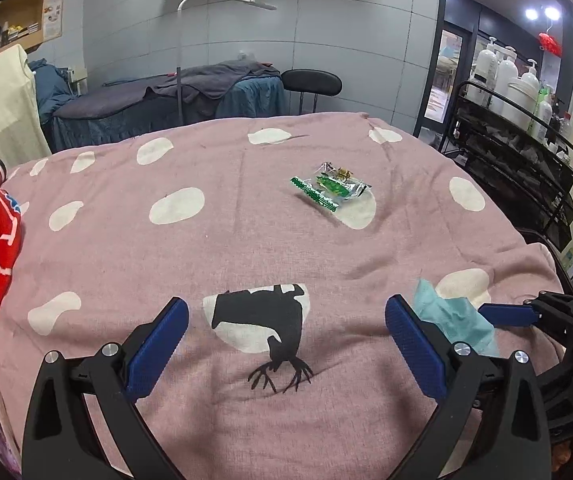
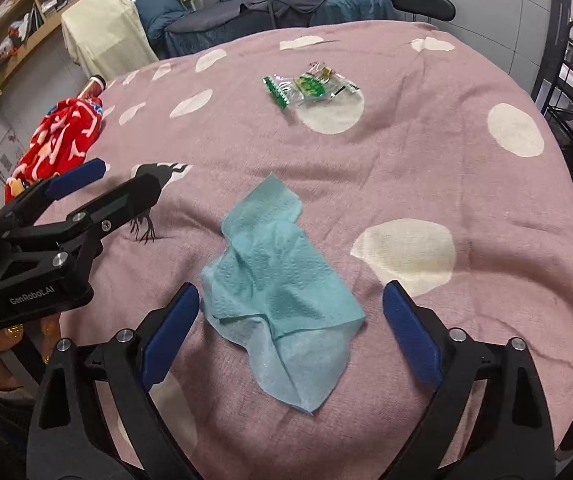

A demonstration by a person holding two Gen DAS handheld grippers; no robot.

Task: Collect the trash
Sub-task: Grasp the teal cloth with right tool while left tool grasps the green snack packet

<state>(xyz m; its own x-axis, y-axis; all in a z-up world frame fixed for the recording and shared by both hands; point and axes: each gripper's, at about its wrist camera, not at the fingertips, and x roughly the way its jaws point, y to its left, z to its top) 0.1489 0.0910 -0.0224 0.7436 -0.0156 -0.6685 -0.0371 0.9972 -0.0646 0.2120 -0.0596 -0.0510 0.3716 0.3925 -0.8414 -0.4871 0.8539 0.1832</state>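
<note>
1. The pink spotted cover [image 2: 426, 184] is lying spread over the bed, serving as the surface where the trash is sitting.
2. The red printed cloth [image 2: 60, 136] is lying bunched at ten o'clock in the right wrist view, well apart from the litter.
3. The teal napkin [image 2: 282, 276] is lying crumpled at six o'clock, between the fingers of the right gripper [image 2: 290, 332], which is standing spread wide and pinching nothing; likely lining up for a grab.
4. The green wrapper [image 1: 328, 188] is sitting at twelve o'clock, well beyond both tools.
5. The left gripper [image 1: 286, 344] is hovering spread wide over the black bird print [image 1: 270, 320], holding nothing.
</note>
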